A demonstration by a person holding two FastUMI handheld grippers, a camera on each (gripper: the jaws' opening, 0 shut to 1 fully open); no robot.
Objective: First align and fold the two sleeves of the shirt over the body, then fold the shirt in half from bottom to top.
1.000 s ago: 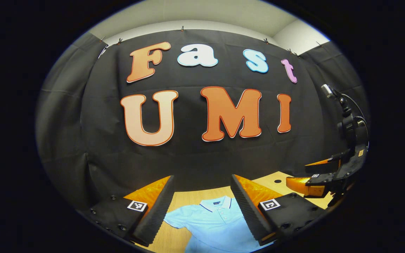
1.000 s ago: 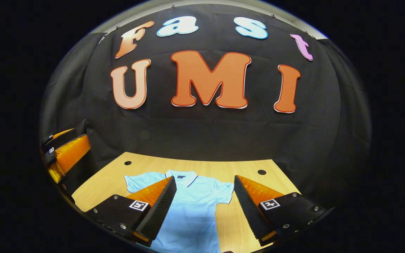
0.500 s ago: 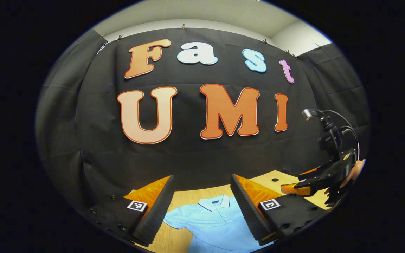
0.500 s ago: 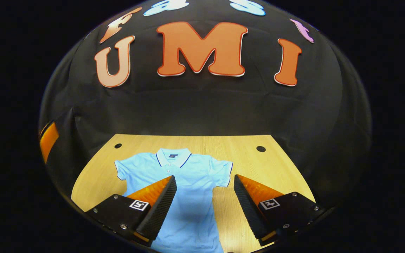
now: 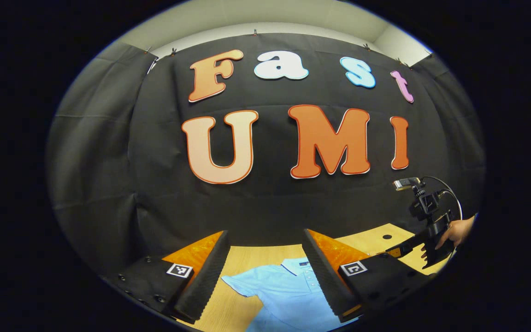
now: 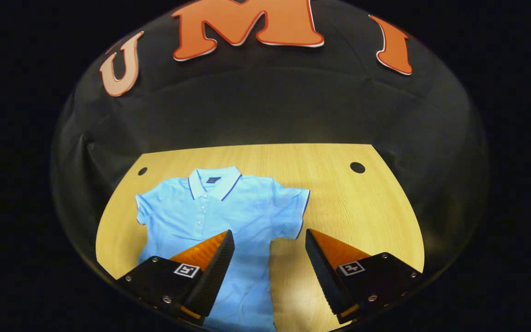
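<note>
A light blue polo shirt (image 6: 228,216) lies flat and face up on the wooden table (image 6: 348,207), collar toward the wall, both short sleeves spread out. My right gripper (image 6: 269,240) is open above the shirt's right side, near the right sleeve (image 6: 295,207), with nothing between its fingers. In the left gripper view the shirt (image 5: 279,295) shows low down between the fingers of my open left gripper (image 5: 265,244), which hangs above the table and holds nothing. Far to the right in that view is the right gripper (image 5: 415,246), held by a hand (image 5: 457,230).
Two small round holes (image 6: 357,167) sit near the table's back corners. The black cloth wall stands close behind the table's far edge. Bare wood lies to the right of the shirt.
The right gripper has tilted down and come lower toward the table, so the shirt now shows whole. The left gripper has swung slightly to the left. Both stay open.
</note>
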